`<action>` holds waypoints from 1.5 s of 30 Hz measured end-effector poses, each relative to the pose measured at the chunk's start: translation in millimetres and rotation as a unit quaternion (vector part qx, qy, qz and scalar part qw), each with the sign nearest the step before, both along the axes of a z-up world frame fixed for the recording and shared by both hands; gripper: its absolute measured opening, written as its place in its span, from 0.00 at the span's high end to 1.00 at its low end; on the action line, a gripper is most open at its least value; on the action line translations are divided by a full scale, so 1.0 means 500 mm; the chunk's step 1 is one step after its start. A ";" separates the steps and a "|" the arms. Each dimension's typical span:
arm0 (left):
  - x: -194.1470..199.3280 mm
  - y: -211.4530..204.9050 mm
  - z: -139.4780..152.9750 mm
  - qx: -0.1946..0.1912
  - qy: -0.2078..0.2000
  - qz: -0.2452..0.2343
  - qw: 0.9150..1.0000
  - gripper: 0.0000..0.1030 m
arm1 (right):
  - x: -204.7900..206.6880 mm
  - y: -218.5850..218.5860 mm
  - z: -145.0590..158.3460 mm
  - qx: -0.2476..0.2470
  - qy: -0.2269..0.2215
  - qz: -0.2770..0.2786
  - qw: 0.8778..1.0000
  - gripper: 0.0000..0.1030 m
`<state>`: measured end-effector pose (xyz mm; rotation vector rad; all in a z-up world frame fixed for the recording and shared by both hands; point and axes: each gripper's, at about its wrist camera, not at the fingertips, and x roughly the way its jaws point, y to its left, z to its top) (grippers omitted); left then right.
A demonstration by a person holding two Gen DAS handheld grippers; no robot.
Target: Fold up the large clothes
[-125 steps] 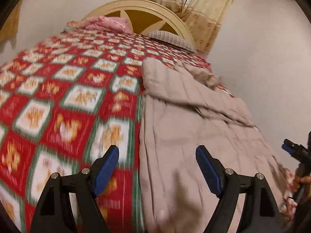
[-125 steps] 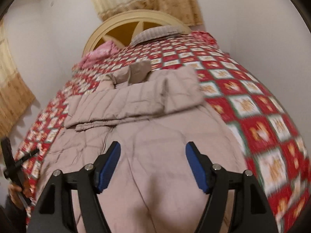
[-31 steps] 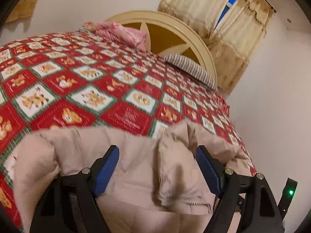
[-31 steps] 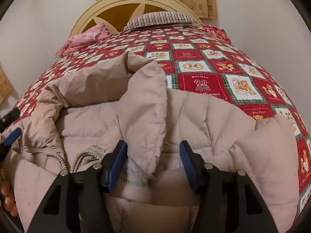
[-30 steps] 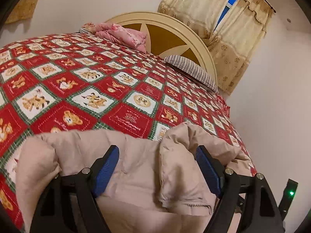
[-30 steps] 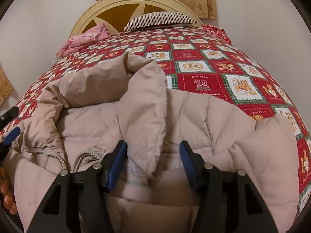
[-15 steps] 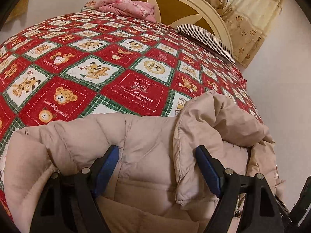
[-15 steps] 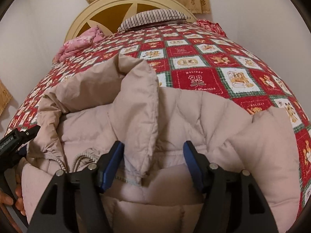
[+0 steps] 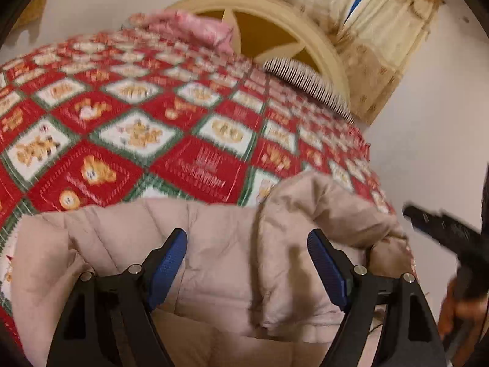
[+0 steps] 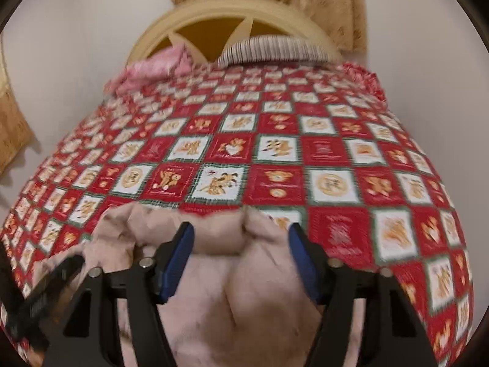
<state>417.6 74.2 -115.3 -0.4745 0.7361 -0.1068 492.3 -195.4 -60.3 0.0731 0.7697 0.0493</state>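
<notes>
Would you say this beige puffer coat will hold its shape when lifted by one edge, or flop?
The coat probably flops: its folded layers slump in soft rolls on the bedspread. Its puffy quilting suggests it is light for its bulk and may spring open. The smooth shell may slip from the open left gripper.

The coat [image 9: 220,263] is lying on the bedspread [image 10: 275,153] at the bed's near end; two pillows [image 10: 272,49] are sitting against the headboard [image 10: 214,18] behind.
</notes>
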 end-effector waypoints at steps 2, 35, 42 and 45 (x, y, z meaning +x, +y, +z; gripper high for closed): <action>0.005 0.001 -0.012 0.003 0.017 -0.002 1.000 0.21 | 0.044 0.019 -0.013 -0.001 0.001 -0.011 1.000 0.55; 0.106 -0.089 -0.038 0.083 0.086 -0.037 0.992 0.20 | -0.049 0.023 -0.187 0.060 0.023 0.037 0.997 0.67; 0.097 -0.113 -0.045 0.136 0.075 -0.033 0.987 0.20 | -0.058 0.012 -0.179 0.089 0.013 0.042 0.995 0.65; 0.098 -0.113 -0.043 0.137 0.075 -0.034 0.987 0.19 | -0.093 -0.025 -0.151 0.154 -0.050 0.037 0.986 0.65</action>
